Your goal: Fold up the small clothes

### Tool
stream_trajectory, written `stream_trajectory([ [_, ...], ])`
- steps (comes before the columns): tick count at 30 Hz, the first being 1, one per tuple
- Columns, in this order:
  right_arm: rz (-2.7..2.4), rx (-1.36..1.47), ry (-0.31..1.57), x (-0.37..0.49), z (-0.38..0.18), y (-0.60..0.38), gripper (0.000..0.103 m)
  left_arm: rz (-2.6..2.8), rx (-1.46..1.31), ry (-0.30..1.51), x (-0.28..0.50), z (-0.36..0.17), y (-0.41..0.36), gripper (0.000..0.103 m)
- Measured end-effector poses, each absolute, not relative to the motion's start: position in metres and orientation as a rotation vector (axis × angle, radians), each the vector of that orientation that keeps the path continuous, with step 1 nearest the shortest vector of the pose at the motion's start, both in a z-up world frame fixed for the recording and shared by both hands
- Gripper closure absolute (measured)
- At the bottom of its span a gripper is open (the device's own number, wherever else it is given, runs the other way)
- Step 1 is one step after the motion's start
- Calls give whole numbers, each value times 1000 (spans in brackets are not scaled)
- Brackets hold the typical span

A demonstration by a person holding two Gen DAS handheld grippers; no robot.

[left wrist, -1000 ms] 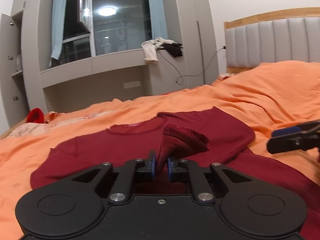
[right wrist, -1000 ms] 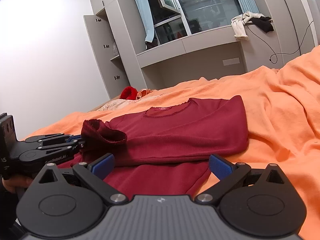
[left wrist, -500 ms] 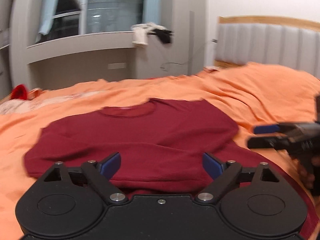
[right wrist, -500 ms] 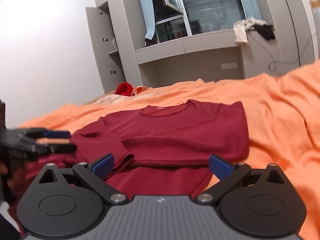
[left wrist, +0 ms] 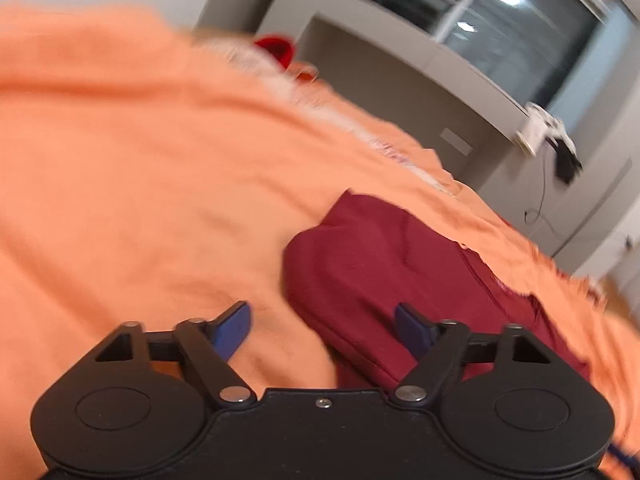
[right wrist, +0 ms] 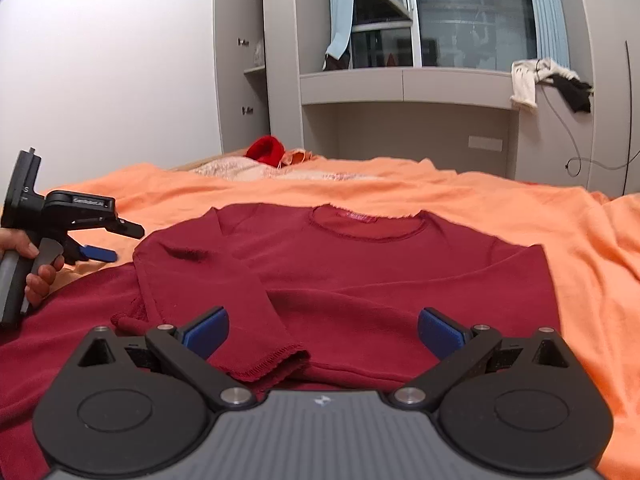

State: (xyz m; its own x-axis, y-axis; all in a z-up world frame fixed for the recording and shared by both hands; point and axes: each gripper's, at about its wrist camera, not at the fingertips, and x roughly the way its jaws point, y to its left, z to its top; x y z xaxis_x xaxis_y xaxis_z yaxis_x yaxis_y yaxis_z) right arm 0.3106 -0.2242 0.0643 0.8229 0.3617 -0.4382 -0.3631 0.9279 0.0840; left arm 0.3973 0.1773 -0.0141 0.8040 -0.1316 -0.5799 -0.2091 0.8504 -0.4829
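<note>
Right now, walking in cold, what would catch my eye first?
A dark red sweater lies flat in the middle of a bright orange bedspread, one sleeve folded across its front. At the left edge a hand holds the left hand-held gripper, with nothing between its closing jaws.

Bedroom: bed [right wrist: 520,216], wardrobe [right wrist: 240,60]

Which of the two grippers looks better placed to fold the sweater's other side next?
Probably the right hand-held gripper: it hangs open directly over the dark red sweater, near its unfolded side. The left hand-held gripper sits off beside the folded sleeve, closing empty.
</note>
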Motion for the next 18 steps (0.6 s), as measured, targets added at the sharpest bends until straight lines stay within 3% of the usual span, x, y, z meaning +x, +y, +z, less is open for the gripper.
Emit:
stream_trajectory([
  [4,428,-12,475,312,55,-217,0,38,-688,641,415,-29,190,44],
  [7,416,-54,498,315,48,-208,0,41,-784,614,423,-36,200,68],
  [9,401,-87,532,318,41,-203,0,57,-830,602,424,-38,201,90],
  [13,396,-120,560,317,32,-199,0,88,-798,546,419,-29,193,95],
  [14,395,-128,564,317,31,-199,0,120,-766,541,418,-26,189,101],
  [18,394,-143,569,317,28,-198,0,165,-701,578,420,-28,188,100],
])
